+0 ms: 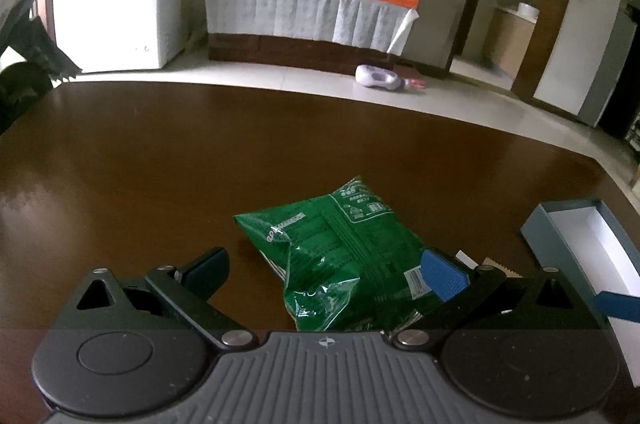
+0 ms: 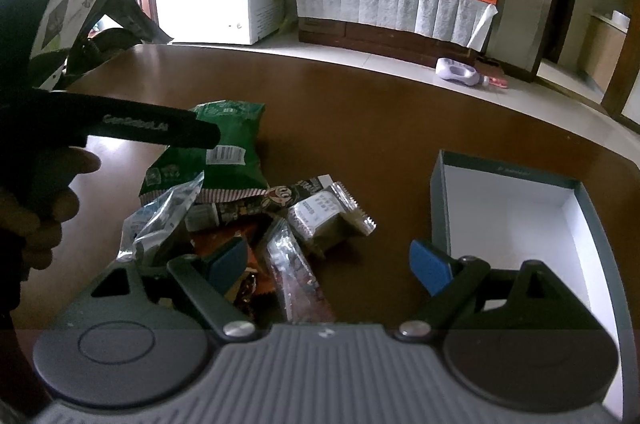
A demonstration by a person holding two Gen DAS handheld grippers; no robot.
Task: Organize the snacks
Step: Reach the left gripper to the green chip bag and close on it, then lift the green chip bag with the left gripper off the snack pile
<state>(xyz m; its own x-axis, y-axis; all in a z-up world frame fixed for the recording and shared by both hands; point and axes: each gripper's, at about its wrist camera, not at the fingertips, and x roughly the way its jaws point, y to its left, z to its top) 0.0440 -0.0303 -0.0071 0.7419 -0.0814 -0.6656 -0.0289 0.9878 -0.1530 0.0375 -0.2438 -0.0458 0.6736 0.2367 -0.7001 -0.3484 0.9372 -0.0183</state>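
right under my left gripper (image 1: 326, 272) sits 1 green snack bag (image 1: 340, 256), lying crumpled on the brown table (image 1: 140, 163); my 2 fingers are spread wide to either side of its near end, the right blue pad (image 1: 444, 274) over the bag's edge, though i cannot tell if it touches. from this view i see only that 1 bag and the corner of 1 blue-grey box (image 1: 584, 248) at the right, its white inside showing.

my right view gives me what the left misses: a heap of small snack packets (image 2: 280, 224) just in front of the green bag, at least 5, overlapping each other. my right gripper (image 2: 328, 264) hangs low over the near end of the heap, fingers wide apart, holding nothing. the box stands just beside the right finger, apart from the heap.

this view also shows my left hand (image 2: 44, 199) wrapped round the left gripper's handle, its dark finger reaching across the top of the green bag.
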